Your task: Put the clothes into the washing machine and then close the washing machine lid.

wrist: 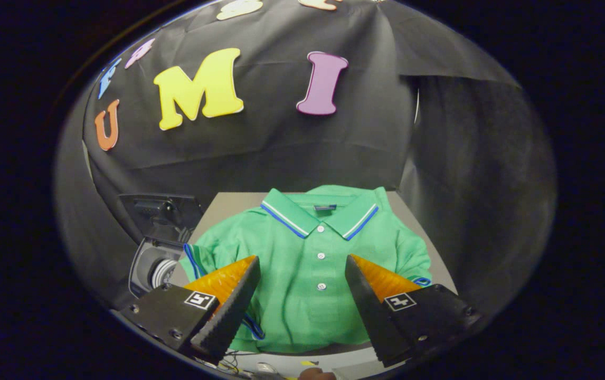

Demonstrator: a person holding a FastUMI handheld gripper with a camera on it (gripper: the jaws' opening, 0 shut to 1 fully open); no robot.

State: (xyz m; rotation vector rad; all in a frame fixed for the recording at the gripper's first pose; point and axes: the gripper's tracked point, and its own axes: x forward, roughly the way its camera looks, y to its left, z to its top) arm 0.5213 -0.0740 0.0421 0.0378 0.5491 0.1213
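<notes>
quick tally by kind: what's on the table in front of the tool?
Green polo shirt: 1, spread flat on the table
Small washing machine: 1, lid up, beside the shirt
Total: 2
The tool is open above the shirt, holding nothing.

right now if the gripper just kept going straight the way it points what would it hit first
Most likely the green polo shirt, lying flat on the table. The gripper is open, its fingers spread either side of the button placket. Depth is hard to judge.
</notes>
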